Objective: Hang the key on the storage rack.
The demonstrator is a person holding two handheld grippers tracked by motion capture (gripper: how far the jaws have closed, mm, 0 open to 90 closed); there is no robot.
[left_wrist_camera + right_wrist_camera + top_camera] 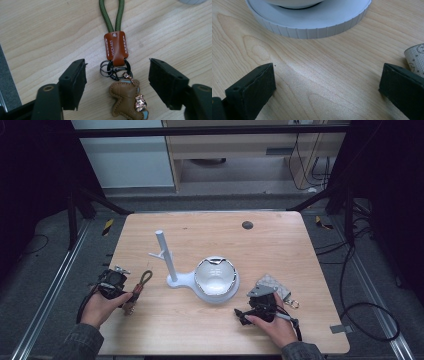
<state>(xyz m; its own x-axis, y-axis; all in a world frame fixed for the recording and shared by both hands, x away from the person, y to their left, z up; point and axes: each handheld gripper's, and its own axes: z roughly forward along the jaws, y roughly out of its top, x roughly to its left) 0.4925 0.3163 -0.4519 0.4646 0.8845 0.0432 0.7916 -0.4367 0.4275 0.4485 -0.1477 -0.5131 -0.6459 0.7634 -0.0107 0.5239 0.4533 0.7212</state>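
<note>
My left tongs view shows the keychain [116, 65] on the tabletop [45, 32], between my left tongs [117, 82], which stand apart without touching it. Its brown charm [125, 100] is cut off below. My right tongs [327, 87] are wide apart over bare wood; from above the keychain is small.

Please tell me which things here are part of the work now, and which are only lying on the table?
In the work: keychain, lying between the open left gripper jaws.

Lying about: white stand, bowl, patterned pouch, right gripper, open over bare table.
</note>
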